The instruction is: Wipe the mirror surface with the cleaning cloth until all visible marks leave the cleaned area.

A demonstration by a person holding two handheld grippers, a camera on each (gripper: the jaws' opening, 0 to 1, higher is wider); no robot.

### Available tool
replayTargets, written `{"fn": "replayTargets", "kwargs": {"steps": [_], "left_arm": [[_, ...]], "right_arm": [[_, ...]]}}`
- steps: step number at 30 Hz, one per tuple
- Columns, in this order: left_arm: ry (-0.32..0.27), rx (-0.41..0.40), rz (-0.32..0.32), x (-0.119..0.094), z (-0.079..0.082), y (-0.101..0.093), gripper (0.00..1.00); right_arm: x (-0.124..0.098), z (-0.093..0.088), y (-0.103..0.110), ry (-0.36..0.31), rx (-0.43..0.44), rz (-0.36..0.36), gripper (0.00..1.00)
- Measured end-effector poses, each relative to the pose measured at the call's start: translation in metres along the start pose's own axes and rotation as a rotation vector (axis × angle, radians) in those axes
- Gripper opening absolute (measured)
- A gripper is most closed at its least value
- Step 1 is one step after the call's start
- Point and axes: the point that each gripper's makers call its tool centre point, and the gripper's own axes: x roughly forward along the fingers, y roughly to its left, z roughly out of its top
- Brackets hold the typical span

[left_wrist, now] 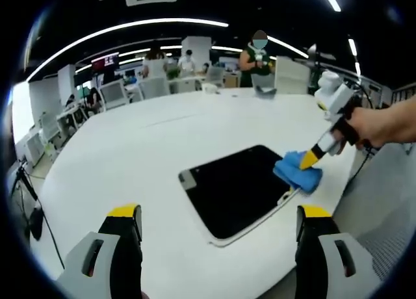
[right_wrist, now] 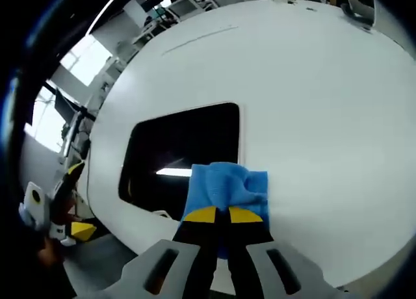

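Right gripper [right_wrist: 221, 214] is clamped tight on the blue cleaning cloth [right_wrist: 229, 187], pressing it flat on the mirror [right_wrist: 179, 149] corner so it can drag across. Left gripper [left_wrist: 218, 222] hangs back from the mirror, jaws wide apart, holding nothing, above the white table [left_wrist: 130, 156].

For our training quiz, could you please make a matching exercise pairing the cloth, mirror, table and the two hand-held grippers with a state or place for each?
Column one:
1. blue cloth
2. mirror
3. white table
4. left hand-held gripper

Column two:
A. open, holding nothing
B. lies flat and dark on the table
C. pinched by the right hand-held gripper at the mirror's edge
D. carries the mirror

Pairs: 1-C, 2-B, 3-D, 4-A
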Motion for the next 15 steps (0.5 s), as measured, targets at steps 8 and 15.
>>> {"fn": "replayTargets", "kwargs": {"steps": [8, 15], "left_arm": [[0.027, -0.009, -0.007, 0.0, -0.0033, -0.0013, 0.99], [0.048, -0.023, -0.018, -0.0008, -0.0057, -0.0045, 0.99]], "right_arm": [[-0.0014, -0.0075, 0.0037, 0.008, -0.018, -0.005, 0.0], [0.0007, -0.0062, 0.0032, 0.013, -0.006, -0.004, 0.0]]}}
